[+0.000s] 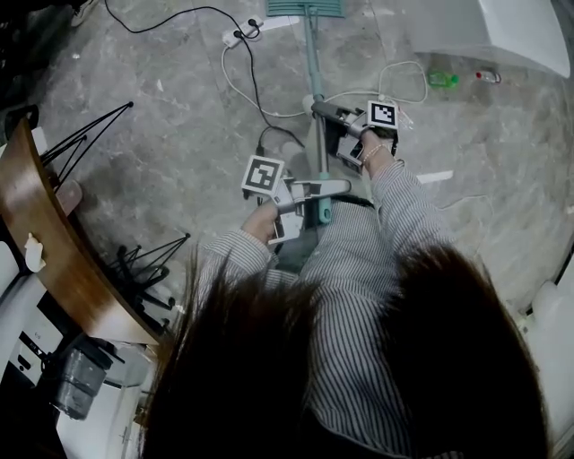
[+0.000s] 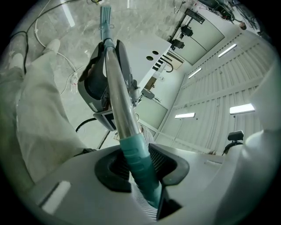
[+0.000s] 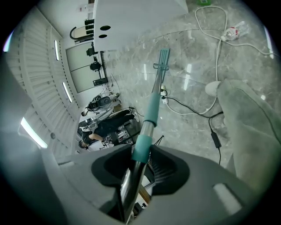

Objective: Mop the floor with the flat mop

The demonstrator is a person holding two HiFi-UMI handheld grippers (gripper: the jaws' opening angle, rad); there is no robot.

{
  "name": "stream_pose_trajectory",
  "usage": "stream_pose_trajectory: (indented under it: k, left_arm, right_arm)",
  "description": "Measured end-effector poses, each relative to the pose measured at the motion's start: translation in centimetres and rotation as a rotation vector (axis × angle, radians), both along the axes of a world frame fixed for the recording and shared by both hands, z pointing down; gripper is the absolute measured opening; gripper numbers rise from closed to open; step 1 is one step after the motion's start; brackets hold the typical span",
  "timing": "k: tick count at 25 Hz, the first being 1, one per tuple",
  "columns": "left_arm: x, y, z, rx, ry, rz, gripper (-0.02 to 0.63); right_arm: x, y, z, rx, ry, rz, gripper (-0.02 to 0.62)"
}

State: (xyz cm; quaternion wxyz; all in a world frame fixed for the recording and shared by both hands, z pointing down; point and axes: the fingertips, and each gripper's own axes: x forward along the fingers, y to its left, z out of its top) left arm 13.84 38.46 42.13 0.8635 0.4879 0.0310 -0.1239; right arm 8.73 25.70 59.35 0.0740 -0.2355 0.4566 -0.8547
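Note:
The flat mop stands in front of me; its teal head (image 1: 306, 8) lies on the grey marble floor at the top of the head view. Its pole (image 1: 314, 67) slants back toward my body. My right gripper (image 1: 328, 114) is shut on the metal pole about midway, and in the right gripper view the pole (image 3: 151, 110) runs out from between the jaws to the mop head (image 3: 163, 59). My left gripper (image 1: 314, 189) is shut on the teal end grip (image 2: 137, 154), lower down and near my waist. The right gripper (image 2: 99, 83) shows further up the pole in the left gripper view.
White and black cables (image 1: 242, 81) and a power strip (image 1: 240, 34) lie on the floor beside the mop head. A green bottle (image 1: 442, 79) lies at the right, below a white cabinet (image 1: 525, 27). A wooden chair (image 1: 45, 242) and black wire legs (image 1: 90, 134) stand at the left.

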Motion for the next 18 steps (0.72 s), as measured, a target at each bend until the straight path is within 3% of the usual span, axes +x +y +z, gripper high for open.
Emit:
stream_pose_trajectory:
  k: [9, 15, 18]
  left_arm:
    - [-4.5, -12.6, 3.3, -0.032, -0.019, -0.115, 0.117]
    - [-5.4, -22.6, 3.5, -0.025, -0.002, -0.182, 0.118]
    - [-4.5, -28.6, 3.7, -0.019, -0.001, -0.173, 0.118]
  right_arm:
    - [-3.7, -12.0, 3.1, -0.041, -0.004, 0.045, 0.132]
    - [-4.5, -21.8, 3.4, -0.049, 0.015, 0.003, 0.129]
    - [-3.8, -27.9, 3.6, -0.055, 0.030, -0.009, 0.127]
